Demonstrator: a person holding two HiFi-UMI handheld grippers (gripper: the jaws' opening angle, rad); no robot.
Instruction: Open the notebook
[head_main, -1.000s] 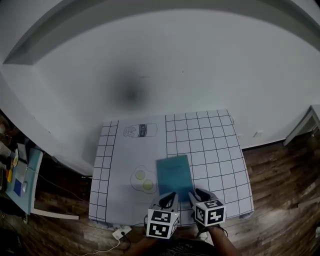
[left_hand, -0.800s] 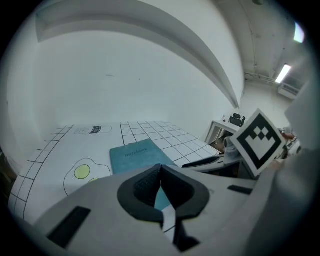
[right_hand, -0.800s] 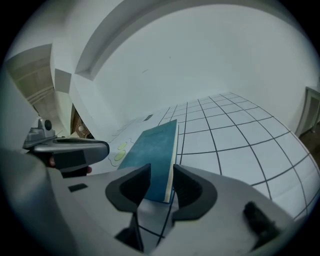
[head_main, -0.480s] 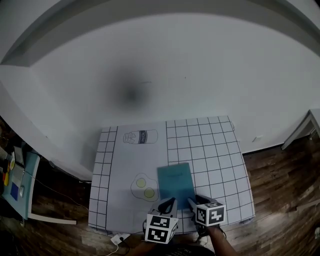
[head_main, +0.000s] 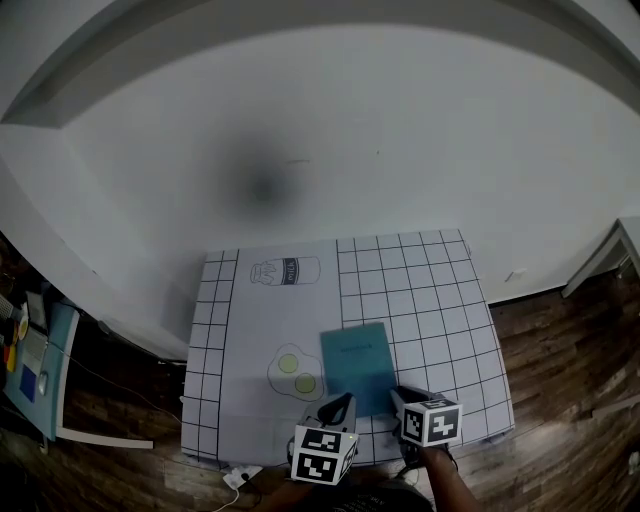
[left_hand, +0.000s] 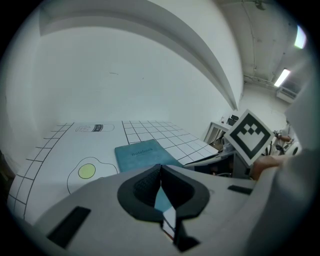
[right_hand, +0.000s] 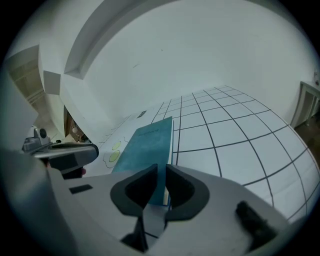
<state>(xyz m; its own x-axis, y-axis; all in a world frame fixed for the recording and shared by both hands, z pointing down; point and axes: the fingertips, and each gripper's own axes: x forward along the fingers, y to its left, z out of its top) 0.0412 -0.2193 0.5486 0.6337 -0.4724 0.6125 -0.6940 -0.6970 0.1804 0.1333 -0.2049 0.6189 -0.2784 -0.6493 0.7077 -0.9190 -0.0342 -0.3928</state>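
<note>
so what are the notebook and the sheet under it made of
Notebook: matte teal cover with a stamped title, likely leatherette or coated card; pale paper page edges. Sheet: smooth white mat with a printed grid and drawings, probably vinyl or paper; its edges droop.

One word was legible.
The notebook cover read "Notebook"; the label on the drawn bottle was too small to read.

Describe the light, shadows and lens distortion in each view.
Head view: dim, with a dark smudge on the wall and bowed edges. Left gripper view: brighter, a ceiling lamp glares. Right gripper view: the grid lines of the mat curve; the notebook is sharp.
</note>
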